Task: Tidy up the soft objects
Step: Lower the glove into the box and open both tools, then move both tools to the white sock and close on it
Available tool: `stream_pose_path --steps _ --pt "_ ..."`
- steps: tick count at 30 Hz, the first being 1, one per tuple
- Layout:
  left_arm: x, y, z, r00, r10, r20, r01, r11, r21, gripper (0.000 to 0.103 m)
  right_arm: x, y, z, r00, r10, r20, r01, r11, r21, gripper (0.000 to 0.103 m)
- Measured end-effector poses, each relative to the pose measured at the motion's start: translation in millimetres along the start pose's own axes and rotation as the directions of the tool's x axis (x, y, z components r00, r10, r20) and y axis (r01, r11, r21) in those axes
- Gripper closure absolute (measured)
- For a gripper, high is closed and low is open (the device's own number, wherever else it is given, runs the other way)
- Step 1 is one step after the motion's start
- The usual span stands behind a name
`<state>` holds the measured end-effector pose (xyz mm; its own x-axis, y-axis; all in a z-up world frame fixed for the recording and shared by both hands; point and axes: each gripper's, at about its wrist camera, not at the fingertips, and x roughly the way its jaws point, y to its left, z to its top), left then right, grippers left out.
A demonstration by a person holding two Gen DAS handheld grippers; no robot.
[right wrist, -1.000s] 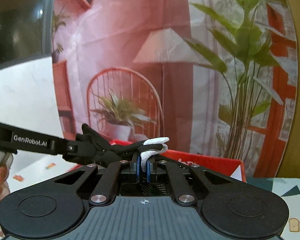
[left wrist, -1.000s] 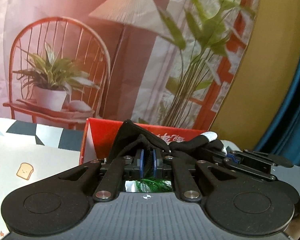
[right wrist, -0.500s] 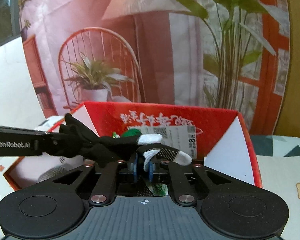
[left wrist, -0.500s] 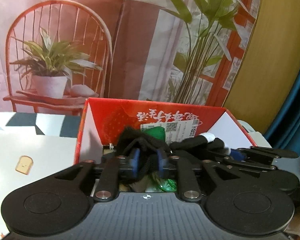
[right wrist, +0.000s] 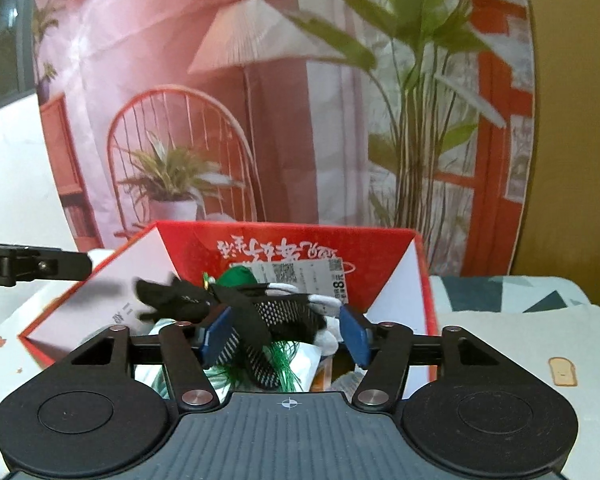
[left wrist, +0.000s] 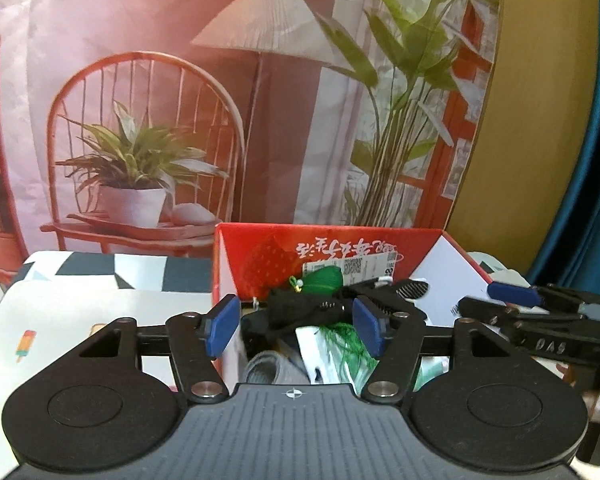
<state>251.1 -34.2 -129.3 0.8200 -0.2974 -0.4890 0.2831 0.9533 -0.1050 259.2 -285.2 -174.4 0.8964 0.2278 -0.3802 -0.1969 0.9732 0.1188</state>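
Note:
A black glove with white fingertips and dotted palm lies on top of the things in the red cardboard box. My right gripper hangs over the box with its jaws opening; the glove sits loose between the blue pads. In the left wrist view the glove rests in the box and my left gripper stands over it, jaws opening, pads off the cloth. The right gripper shows at the right of that view.
The box also holds a green tasselled item, a grey rolled cloth and white packets. It stands on a patterned tablecloth before a printed backdrop with a chair and plants. A blue curtain hangs at the right.
Both grippers, which were shut on the glove above the box, have opened. The glove has dropped from between the pads and now lies in the box.

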Motion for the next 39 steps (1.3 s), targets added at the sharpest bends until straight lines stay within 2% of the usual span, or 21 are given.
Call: stream_pose_path --steps 2,4,10,22,25,31,39 --pt "-12 1 -8 1.000 0.008 0.007 -0.008 1.000 0.012 0.037 -13 -3 -3 1.000 0.004 0.027 -0.004 1.000 0.000 0.045" --pt "-22 2 -16 1.000 0.014 0.010 -0.014 1.000 0.016 0.031 -25 -6 -8 0.999 0.003 0.049 -0.003 1.000 0.001 0.044" --pt "-42 10 -51 1.000 0.027 -0.003 -0.027 1.000 -0.006 0.029 -55 -14 -23 0.995 -0.009 0.100 0.006 0.999 0.033 0.044" --pt "-28 24 -120 0.990 0.045 -0.130 -0.059 0.993 -0.103 0.029 -94 -6 -82 0.988 -0.053 0.145 0.058 0.998 -0.032 0.044" --pt "-20 25 -130 0.986 0.043 -0.158 -0.061 0.992 -0.113 0.029 -92 -1 -95 0.993 -0.049 0.110 0.054 0.998 -0.043 0.044" --pt "-9 23 -144 0.979 0.042 -0.200 -0.067 0.991 -0.119 0.029 -71 -2 -124 0.997 -0.072 0.000 0.072 0.997 0.013 0.044" --pt "-2 21 -153 0.979 0.030 -0.201 -0.058 0.989 -0.134 0.029 -48 -10 -140 0.990 -0.113 -0.089 0.119 0.991 0.065 0.045"
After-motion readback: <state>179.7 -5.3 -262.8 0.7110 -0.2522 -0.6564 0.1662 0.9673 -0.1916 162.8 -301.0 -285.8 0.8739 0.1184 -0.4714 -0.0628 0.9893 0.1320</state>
